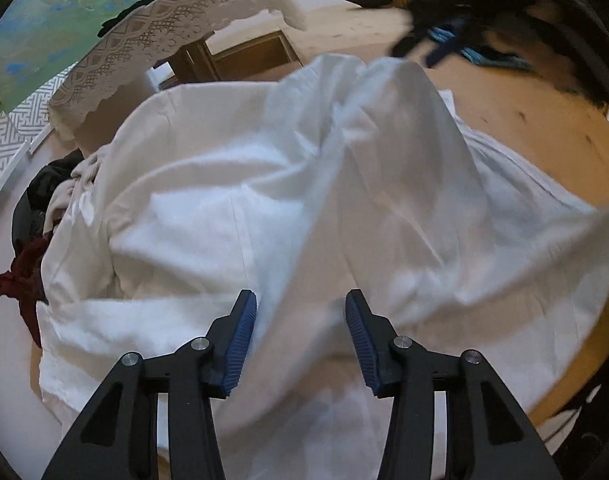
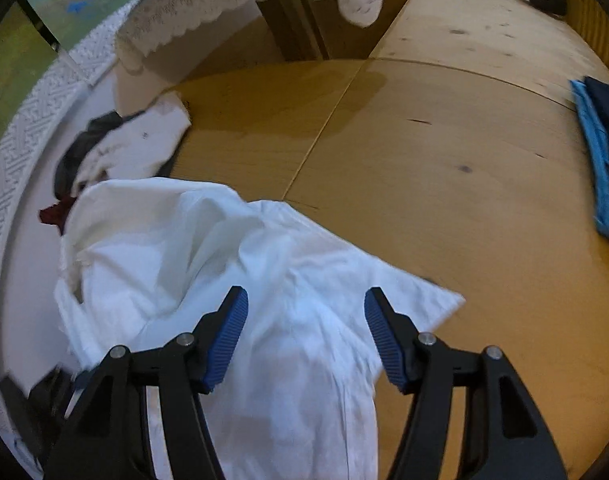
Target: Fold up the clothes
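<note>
A white garment (image 1: 288, 200) lies crumpled on the wooden table (image 1: 544, 136) and fills most of the left wrist view. My left gripper (image 1: 300, 300) is open, its blue pads spread just above the cloth, holding nothing. In the right wrist view the same white garment (image 2: 208, 264) lies at the lower left of the table (image 2: 444, 152). My right gripper (image 2: 306, 300) is open over the cloth's right part, near a corner (image 2: 448, 300) of the fabric.
A pile of dark, red and cream clothes (image 1: 36, 236) lies left of the garment, also in the right wrist view (image 2: 116, 148). Folded blue and dark clothes (image 2: 604, 160) sit at the table's right edge. A lace-covered table (image 1: 176, 32) stands behind.
</note>
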The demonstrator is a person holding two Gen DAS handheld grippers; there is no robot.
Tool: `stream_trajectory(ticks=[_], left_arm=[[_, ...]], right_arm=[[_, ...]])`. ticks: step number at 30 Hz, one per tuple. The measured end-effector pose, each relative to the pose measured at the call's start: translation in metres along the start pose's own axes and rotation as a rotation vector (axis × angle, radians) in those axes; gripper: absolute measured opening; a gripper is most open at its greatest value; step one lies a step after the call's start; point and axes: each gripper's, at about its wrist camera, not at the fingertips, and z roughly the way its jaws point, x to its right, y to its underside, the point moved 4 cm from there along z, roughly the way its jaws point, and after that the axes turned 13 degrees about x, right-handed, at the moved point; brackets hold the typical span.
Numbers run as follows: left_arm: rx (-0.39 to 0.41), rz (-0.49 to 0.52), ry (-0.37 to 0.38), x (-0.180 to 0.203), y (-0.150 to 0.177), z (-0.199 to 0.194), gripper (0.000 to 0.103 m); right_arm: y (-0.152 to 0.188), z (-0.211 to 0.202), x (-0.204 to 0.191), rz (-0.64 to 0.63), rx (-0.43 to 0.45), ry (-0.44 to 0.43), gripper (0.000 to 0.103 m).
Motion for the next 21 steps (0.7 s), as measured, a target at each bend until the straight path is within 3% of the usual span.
stream_trajectory(ticks=[4, 7, 11, 14, 15, 16, 17, 21], left_arm=[[0.007, 0.005, -0.040, -0.004, 0.002, -0.013, 0.047], [0.046, -0.010, -0.063, -0.013, 0.000, -0.027, 0.058], [0.097, -0.007, -0.107, -0.025, -0.010, -0.038, 0.070], [0.106, -0.009, -0.152, -0.033, -0.014, -0.039, 0.071], [0.108, -0.017, -0.155, -0.036, -0.015, -0.039, 0.071], [0.110, -0.025, -0.153, -0.039, -0.015, -0.041, 0.071], [0.112, -0.026, -0.155, -0.041, -0.015, -0.043, 0.071], [0.123, -0.008, -0.178, -0.045, -0.016, -0.049, 0.072]], right_arm=[[0.005, 0.024, 0.001, 0.102, -0.094, -0.077, 0.060], [0.008, 0.019, 0.001, 0.233, -0.121, -0.198, 0.060], [-0.001, 0.014, -0.014, 0.128, -0.098, -0.140, 0.060], [0.008, 0.034, -0.029, 0.146, -0.167, -0.190, 0.060], [0.011, 0.038, -0.032, 0.147, -0.171, -0.199, 0.050], [0.017, 0.040, -0.035, 0.110, -0.172, -0.178, 0.032], [0.023, 0.041, -0.036, 0.071, -0.182, -0.152, 0.003], [0.062, 0.004, -0.028, -0.078, -0.166, -0.099, 0.003]])
